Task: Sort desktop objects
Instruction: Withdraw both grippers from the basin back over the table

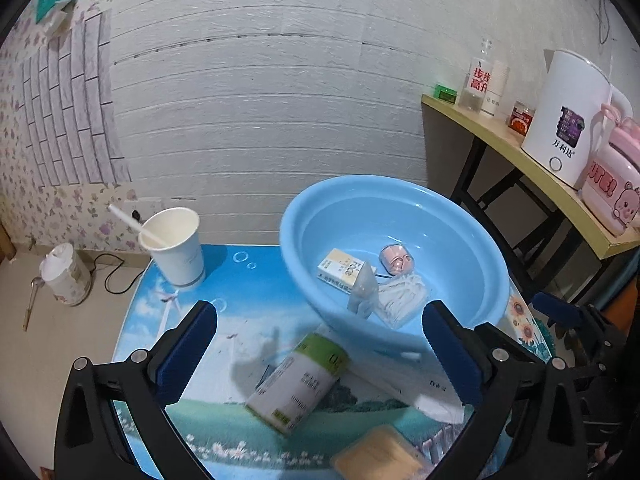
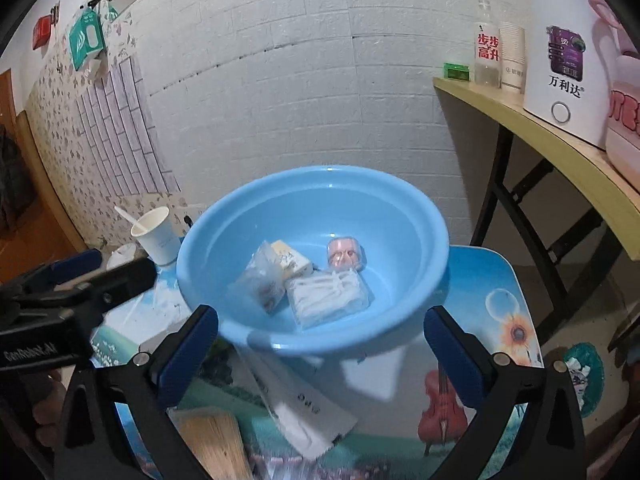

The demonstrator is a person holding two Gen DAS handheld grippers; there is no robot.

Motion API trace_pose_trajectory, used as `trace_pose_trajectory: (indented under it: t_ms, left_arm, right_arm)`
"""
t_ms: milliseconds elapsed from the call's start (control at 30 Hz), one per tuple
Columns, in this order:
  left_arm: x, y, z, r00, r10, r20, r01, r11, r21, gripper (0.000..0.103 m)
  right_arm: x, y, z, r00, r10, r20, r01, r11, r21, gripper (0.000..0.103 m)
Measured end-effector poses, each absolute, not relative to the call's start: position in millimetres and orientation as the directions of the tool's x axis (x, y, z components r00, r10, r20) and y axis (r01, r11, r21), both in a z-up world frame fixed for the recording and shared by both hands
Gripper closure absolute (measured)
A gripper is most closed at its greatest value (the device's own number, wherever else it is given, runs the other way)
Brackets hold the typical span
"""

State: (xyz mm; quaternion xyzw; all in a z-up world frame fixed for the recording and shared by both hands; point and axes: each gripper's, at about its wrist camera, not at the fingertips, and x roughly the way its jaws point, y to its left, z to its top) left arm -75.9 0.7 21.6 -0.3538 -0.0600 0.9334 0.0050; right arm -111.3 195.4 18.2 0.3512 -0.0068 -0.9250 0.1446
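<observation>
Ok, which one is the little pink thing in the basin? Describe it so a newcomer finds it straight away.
Start at the big blue basin on the picture-printed table. Four small things lie on its floor; the pink case is the one nearest the wall, behind the clear bag of white sticks. It alone is pink and rounded; its neighbours are a yellow-and-white carton and clear packets.

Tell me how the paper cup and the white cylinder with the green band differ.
The paper cup stands upright; the cylinder lies tipped on its side. The paper cup is open-topped with a white stick inside; the cylinder looks closed. The paper cup sits at the far left of the table, clear of the blue basin; the cylinder lies right against the blue basin. Both are outside the blue basin.
</observation>
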Motion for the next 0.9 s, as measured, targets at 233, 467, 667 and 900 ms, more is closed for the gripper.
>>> trace_pose_trajectory:
  t_ms: [233, 467, 667, 900]
  left_arm:
    - [-50.7, -10.9, 21.9, -0.751, -0.001, -0.661, 0.063, -0.996, -0.07, 0.0]
    - [-29.2, -22.1, 6.3, -0.724, 0.003, -0.69, 0.074, -0.994, -0.081, 0.0]
    - [-13.6, -23.3, -8.5, -0.706, 0.005, -0.709, 0.083, -0.993, -0.089, 0.0]
    - [-0.7, -20.7, -7.7, -0.709, 0.002, -0.705, 0.088, -0.992, -0.092, 0.0]
  right_arm:
    - [-92.7, 193.4, 15.5, -0.674, -0.265, -0.69, 0.269, -0.957, 0.105, 0.0]
    - [-69.8, 195.4, -0.4, -0.593, -0.265, -0.76, 0.279, -0.953, 0.115, 0.0]
    - [-54.2, 199.8, -5.7, -0.581, -0.24, -0.778, 0.242, -0.963, 0.116, 0.0]
    - [-42.2, 200.2, -21.4, -0.54, -0.211, -0.815, 0.218, -0.97, 0.106, 0.0]
